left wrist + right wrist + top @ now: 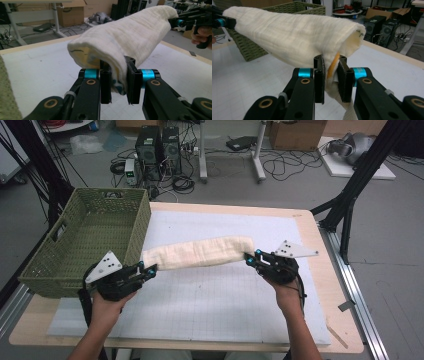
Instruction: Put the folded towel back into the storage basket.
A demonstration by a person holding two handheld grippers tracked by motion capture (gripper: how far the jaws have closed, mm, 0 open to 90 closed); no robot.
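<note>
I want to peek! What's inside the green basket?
The green basket sits left of the cream towel. Its woven walls and most of its floor show nothing inside. The near wall hides the front strip of the floor, so that part can't be checked.

The high view looks forward and down from above the person's side, taking in the whole surface (pixel 210 315) from some way off. The left gripper view rides on the left tool (pixel 119 86) and faces along the folded cloth (pixel 130 37) at close range. The right gripper view rides on the right tool (pixel 330 80), facing back along it. All three views share the cloth.
</note>
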